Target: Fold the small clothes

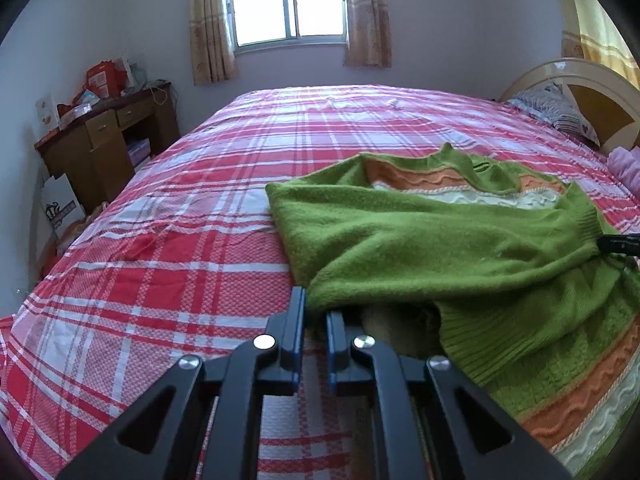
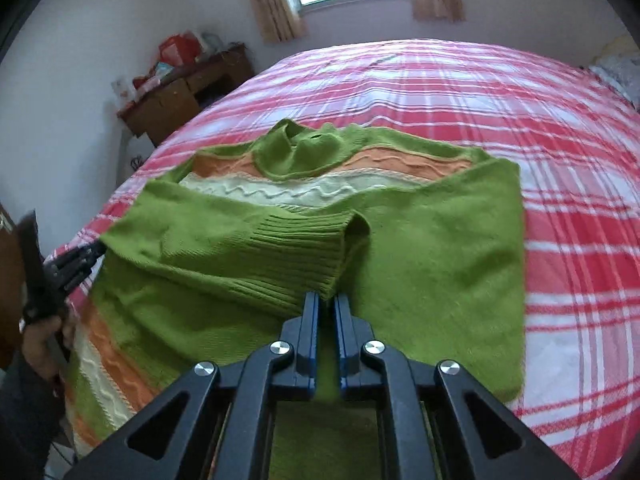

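A small green sweater (image 2: 432,256) with orange and white wavy stripes lies on the red plaid bedspread (image 2: 520,92). One sleeve is folded across its body. My right gripper (image 2: 327,300) is shut on the ribbed cuff (image 2: 304,248) of that sleeve. My left gripper (image 1: 316,308) is shut on the sweater's left edge, at the sleeve's shoulder fold (image 1: 340,292). The left gripper also shows at the left of the right wrist view (image 2: 86,256), and the right gripper's tip shows at the right of the left wrist view (image 1: 618,243).
The bed (image 1: 240,160) fills both views. A wooden desk (image 1: 108,136) with clutter stands by the wall on the left. A window with curtains (image 1: 288,4) is behind. A headboard (image 1: 592,96), a pillow and pink cloth (image 1: 626,168) are at the right.
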`<control>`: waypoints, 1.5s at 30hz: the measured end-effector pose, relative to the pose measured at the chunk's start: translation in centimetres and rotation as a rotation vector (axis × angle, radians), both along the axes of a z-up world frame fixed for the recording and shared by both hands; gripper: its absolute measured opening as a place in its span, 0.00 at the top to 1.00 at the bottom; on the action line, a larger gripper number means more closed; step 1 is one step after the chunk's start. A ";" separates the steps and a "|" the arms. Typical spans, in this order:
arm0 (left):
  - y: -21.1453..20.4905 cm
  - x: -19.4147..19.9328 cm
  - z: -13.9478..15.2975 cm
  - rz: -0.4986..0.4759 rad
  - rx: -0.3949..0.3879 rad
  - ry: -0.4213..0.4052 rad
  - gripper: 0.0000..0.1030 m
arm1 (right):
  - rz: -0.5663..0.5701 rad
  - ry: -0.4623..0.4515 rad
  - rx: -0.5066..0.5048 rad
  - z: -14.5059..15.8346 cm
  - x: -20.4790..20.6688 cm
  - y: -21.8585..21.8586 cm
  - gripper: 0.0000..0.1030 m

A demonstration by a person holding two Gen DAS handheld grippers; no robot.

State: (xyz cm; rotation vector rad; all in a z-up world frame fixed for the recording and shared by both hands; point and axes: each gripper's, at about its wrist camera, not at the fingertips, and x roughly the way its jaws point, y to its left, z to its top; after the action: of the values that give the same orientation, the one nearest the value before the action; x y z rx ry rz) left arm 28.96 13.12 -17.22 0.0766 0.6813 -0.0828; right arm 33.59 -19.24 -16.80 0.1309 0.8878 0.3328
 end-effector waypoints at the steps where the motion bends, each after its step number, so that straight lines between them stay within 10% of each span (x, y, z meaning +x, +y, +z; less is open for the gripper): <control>1: 0.1 0.0 0.0 0.000 -0.005 0.000 0.90 | -0.016 -0.005 0.021 0.2 -0.2 -0.5 0.93; 8: 0.4 -0.5 0.3 -0.025 -0.038 -0.023 0.90 | 0.006 0.010 0.051 1.0 -0.7 -1.1 0.93; 12: 0.2 -0.6 0.4 -0.031 -0.029 -0.032 0.90 | -0.037 0.006 0.147 1.4 0.3 -1.8 0.51; 16: -0.3 -1.4 0.5 -0.071 -0.016 -0.050 0.90 | -0.033 0.056 0.193 0.6 2.6 -0.9 0.52; 17: -0.4 -1.4 0.5 -0.072 -0.015 -0.052 0.90 | -0.024 0.066 0.191 0.4 3.0 -0.6 0.61; 18: -0.3 -1.5 0.5 -0.071 -0.019 -0.053 0.90 | -0.011 0.073 0.161 0.2 3.4 0.1 0.96; 19: -0.2 -1.5 0.5 -0.069 -0.029 -0.054 0.90 | -0.009 0.061 0.125 0.4 3.4 0.5 0.97; 25: 0.0 -1.8 0.7 -0.114 -0.078 -0.060 0.81 | -0.016 -0.076 -0.001 4.1 1.9 -0.1 0.97; 29: -0.1 -1.7 0.6 -0.100 -0.072 -0.056 0.68 | -0.003 0.029 -0.001 1.9 3.4 -1.1 0.97; 33: 0.8 -2.0 1.0 -0.094 -0.125 -0.074 0.57 | -0.099 0.031 -0.040 0.1 3.1 -2.7 0.59; 39: 3.1 -2.5 3.5 -0.005 -0.242 -0.126 0.35 | -0.160 -0.076 -0.063 2.9 0.4 -3.6 0.59; 45: -2.3 0.9 3.2 -0.022 -0.016 -0.017 0.27 | 0.038 -0.073 -0.035 2.8 1.4 1.7 0.59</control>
State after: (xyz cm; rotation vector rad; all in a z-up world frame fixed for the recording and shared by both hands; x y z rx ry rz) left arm 29.89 10.84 -14.06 0.0695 0.6629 -0.1089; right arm 35.01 -17.56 -14.04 0.0690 0.8242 0.3550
